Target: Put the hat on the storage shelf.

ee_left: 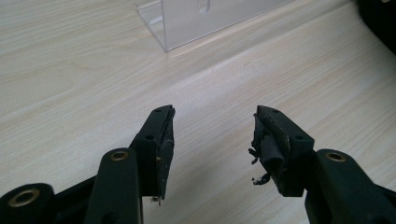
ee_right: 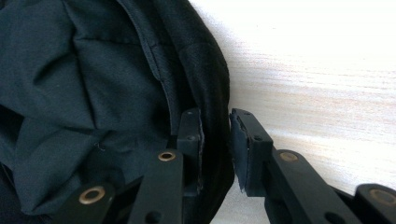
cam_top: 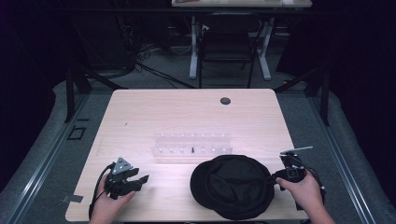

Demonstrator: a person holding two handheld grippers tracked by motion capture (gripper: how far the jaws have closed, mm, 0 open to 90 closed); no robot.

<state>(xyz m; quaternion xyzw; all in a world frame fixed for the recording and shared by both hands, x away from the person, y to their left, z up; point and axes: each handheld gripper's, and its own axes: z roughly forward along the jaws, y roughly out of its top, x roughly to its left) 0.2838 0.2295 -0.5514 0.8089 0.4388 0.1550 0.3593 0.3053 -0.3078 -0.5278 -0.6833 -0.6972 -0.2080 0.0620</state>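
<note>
A black cap (cam_top: 233, 185) lies upside down at the near right of the tabletop (cam_top: 140, 116), its hollow inside facing up and its brim pointing left. The cloth is soft and creased, with stitched seams across the lining. There is one cap, one clear plastic rack (cam_top: 191, 144) with two rows just beyond it, and two grippers.

The right gripper (cam_top: 275, 178) is at the cap's right edge; the right gripper view shows the cap's rim (ee_right: 210, 93) standing between its jaws, with one jaw inside the cap and one outside over the tabletop. A small gap shows on the outer side, so the jaws are parted and not pressing the cloth. The left gripper (cam_top: 142, 179) sits at the near left, well apart from the cap, jaws open with nothing but bare wood between them.

The high view shows the rack's small pegs, one of them dark. The left gripper view shows a corner of the rack (ee_left: 196, 18), and worn, frayed pads (ee_left: 268, 149)
</note>
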